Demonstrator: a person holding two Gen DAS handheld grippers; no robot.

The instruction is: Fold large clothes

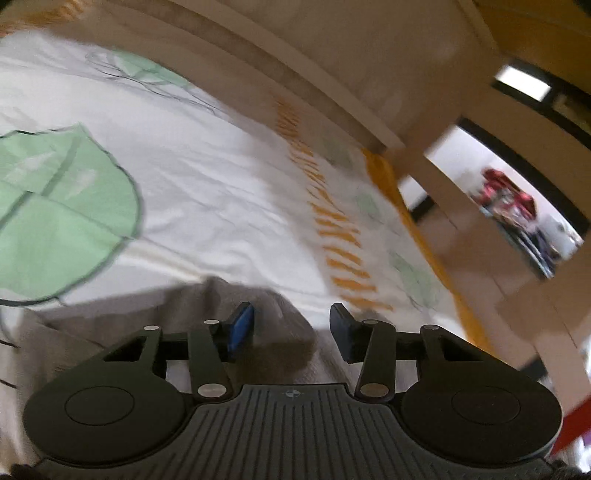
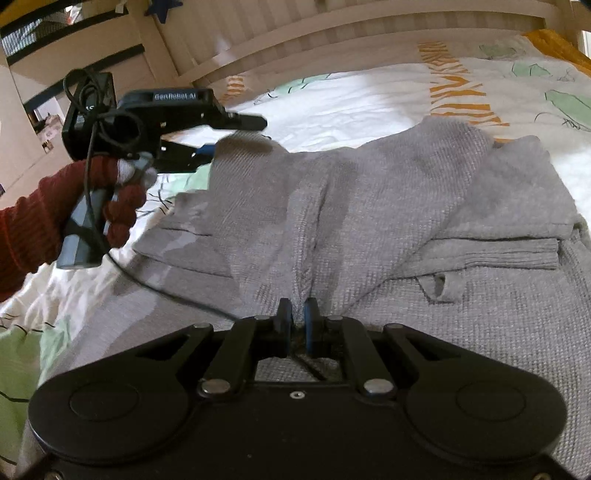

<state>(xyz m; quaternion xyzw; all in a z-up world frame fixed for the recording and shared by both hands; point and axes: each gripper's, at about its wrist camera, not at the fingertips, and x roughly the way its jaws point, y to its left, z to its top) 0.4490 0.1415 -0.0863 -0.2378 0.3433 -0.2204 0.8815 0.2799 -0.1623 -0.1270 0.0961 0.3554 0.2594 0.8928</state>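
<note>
Right gripper (image 2: 297, 321) was clenched on a fold of the grey waffle-knit garment (image 2: 369, 206); left gripper (image 1: 291, 328) stood released above its edge, on the white leaf-printed bedsheet (image 1: 184, 177).

Sweater (image 2: 369, 206) spread on bedcover (image 2: 351, 96), headboard (image 2: 332, 33) far behind, left gripper (image 2: 236, 136) at sweater's far-left edge.
</note>
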